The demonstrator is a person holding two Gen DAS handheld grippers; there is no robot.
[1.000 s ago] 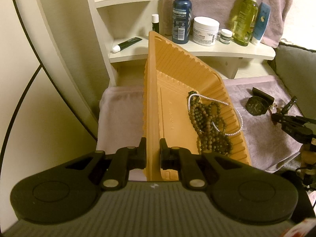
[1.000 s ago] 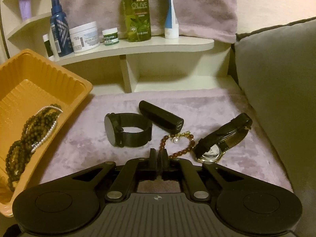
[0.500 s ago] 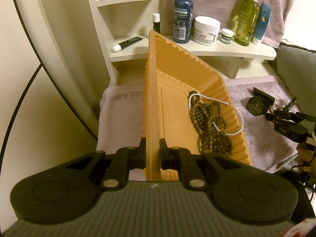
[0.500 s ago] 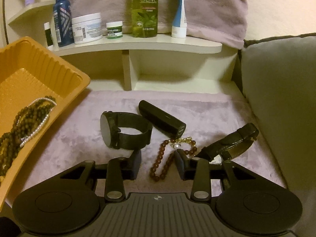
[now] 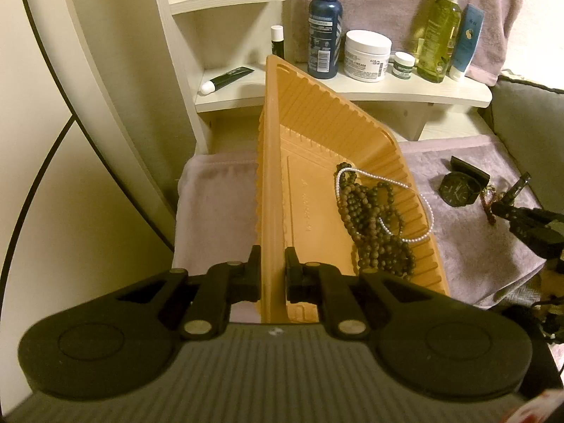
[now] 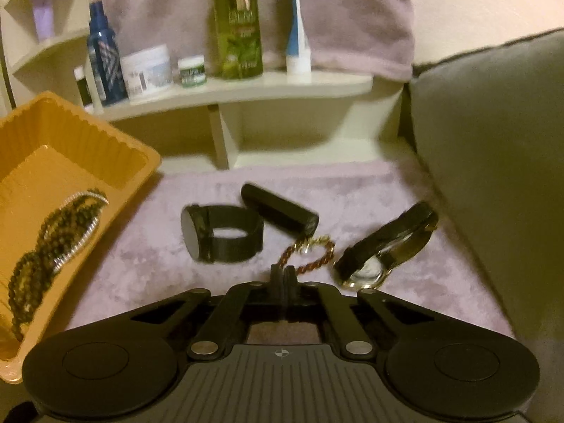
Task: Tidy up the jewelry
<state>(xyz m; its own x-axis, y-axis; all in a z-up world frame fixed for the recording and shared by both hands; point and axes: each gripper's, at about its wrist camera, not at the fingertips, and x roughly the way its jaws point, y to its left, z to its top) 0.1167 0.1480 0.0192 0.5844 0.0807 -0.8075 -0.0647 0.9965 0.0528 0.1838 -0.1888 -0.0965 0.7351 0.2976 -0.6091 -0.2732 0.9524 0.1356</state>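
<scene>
My left gripper (image 5: 273,275) is shut on the near rim of the orange tray (image 5: 271,176), which it holds tilted. Inside lie a dark bead necklace (image 5: 370,211) and a pearl strand (image 5: 423,208). My right gripper (image 6: 283,275) is shut on a reddish-brown bead bracelet (image 6: 310,264) with a gold charm, low over the mauve towel (image 6: 141,246). Just beyond it lie a black watch (image 6: 218,232), a black cylinder (image 6: 278,211) and a gold-cased watch with a dark strap (image 6: 384,246). The left wrist view shows the right gripper (image 5: 500,208) to the right of the tray.
A cream shelf (image 6: 246,88) behind carries a blue spray bottle (image 6: 105,63), a white jar (image 6: 148,70), a green oil bottle (image 6: 239,24) and a tube. A grey cushion (image 6: 493,141) walls in the right side. A curved white panel (image 5: 88,105) stands left of the tray.
My right gripper opened around the bead bracelet, then shut on its near end; the bracelet now looks pulled and blurred. The left gripper and tray stayed still.
</scene>
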